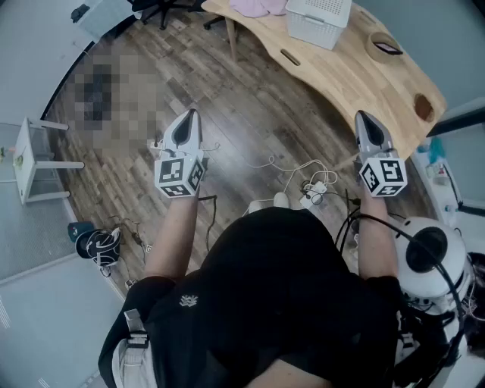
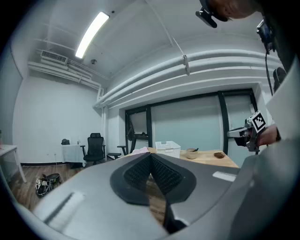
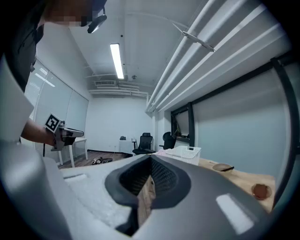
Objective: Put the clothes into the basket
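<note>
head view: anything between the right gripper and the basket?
Only bare wooden table. In the head view nothing sits between the right gripper and the white basket; the bowl is off to the side.

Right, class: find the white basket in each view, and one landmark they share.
Head view: white basket at the top edge, right of centre.
Left gripper view: basket mid-frame, slightly right of centre.
Right gripper view: basket mid-height, right of centre.
Shared landmark: the wooden table under it.
</note>
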### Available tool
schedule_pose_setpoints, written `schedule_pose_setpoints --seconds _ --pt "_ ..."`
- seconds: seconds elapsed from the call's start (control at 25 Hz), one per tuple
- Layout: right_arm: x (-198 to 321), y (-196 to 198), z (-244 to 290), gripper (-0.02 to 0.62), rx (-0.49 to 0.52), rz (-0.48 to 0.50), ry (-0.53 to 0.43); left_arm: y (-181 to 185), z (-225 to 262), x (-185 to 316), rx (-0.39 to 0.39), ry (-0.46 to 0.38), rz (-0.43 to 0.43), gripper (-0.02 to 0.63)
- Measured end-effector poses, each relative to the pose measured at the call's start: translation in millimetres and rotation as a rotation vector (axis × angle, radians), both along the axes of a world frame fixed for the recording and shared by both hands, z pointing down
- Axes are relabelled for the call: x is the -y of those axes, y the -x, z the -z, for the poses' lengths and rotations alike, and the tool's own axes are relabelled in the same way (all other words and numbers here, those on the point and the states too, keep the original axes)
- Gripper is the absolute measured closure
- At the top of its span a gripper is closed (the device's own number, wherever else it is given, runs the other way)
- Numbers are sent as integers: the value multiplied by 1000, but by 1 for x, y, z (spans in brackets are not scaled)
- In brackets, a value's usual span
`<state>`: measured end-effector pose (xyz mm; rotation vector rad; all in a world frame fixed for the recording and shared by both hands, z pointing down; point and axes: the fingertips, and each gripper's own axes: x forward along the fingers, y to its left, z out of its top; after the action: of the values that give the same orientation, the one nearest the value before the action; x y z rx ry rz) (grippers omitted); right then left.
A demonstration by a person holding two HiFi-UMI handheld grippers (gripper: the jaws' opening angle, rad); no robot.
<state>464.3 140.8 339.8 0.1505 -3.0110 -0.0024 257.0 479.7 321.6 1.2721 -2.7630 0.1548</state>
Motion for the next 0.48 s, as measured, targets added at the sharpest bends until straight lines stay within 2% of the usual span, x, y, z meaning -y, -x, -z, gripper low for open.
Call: schedule_pose_setpoints --seconds 0.36,0.48 --pt "25 7 -20 595 7 35 12 -1 -2 8 57 27 61 600" --pt "30 15 -29 595 4 38 26 -2 -12 2 50 40 86 600"
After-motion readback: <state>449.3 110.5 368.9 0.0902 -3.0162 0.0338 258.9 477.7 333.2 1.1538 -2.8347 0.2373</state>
